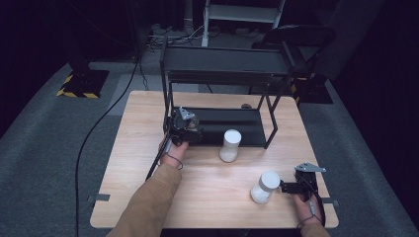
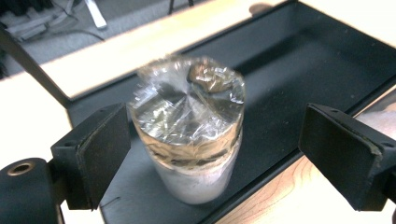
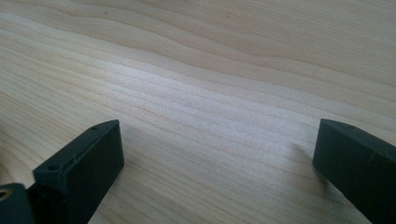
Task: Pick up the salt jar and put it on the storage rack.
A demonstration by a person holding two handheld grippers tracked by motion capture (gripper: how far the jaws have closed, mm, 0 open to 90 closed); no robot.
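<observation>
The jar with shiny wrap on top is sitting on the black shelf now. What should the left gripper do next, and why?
Probably pull straight back. The left gripper stands open, its pads clear of the wrapped jar, which stands upright on the black shelf. Backing out straight should avoid knocking it over.

Two black grippers and a tan sleeve

The left gripper (image 1: 190,129) and right gripper (image 1: 289,186) have flat black jaws, grey plates and cables.

I see grey carpet (image 1: 44,148) around the wooden table (image 1: 143,118), a dark chair (image 1: 296,37) behind it (room beyond is dim), black cable (image 1: 89,138) trailing.
</observation>
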